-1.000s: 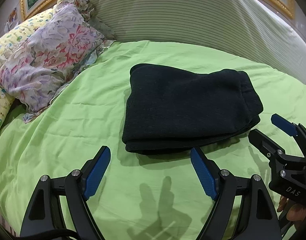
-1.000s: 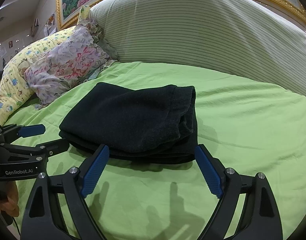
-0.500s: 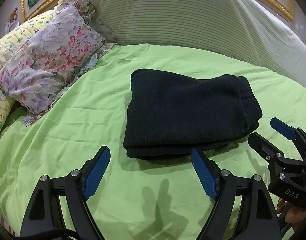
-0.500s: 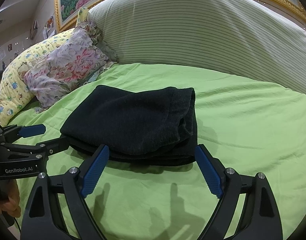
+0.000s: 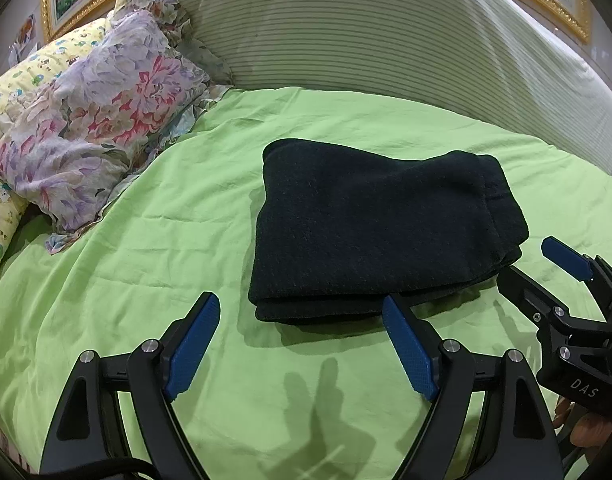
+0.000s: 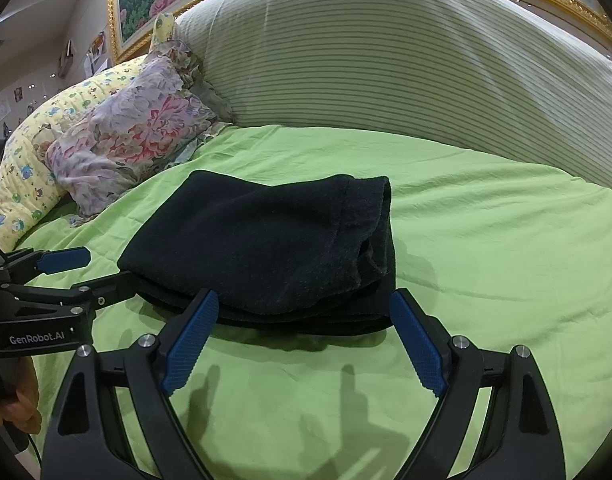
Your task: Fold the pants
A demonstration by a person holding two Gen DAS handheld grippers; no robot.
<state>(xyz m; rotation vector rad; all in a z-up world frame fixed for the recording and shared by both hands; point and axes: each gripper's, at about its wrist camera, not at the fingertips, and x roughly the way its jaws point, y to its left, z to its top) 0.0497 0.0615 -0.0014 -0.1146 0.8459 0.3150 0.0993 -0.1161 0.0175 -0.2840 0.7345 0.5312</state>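
Since a second ago both views have drawn back a little from the pants (image 5: pixel 381 232), which lie as they did, folded into a thick dark rectangle on the green bed sheet (image 5: pixel 154 264). The left tongs (image 5: pixel 302 344) hang just short of the bundle's near folded edge, blue pads spread wide with nothing between them, and the right-hand pad overlaps the near edge of the fabric in the left wrist view. The right tongs (image 6: pixel 306 340) are also spread wide and empty, poised at the near edge of the pants (image 6: pixel 266 248), at the end where the layered hems show. Each tool appears in the other's view: the right tongs (image 5: pixel 545 268) at the bundle's right end, the left tongs (image 6: pixel 90 272) at its left corner. A floral pillow (image 5: pixel 94 132) rests beyond the pants to the left, well apart from them, against a striped headboard cushion (image 5: pixel 385 40)
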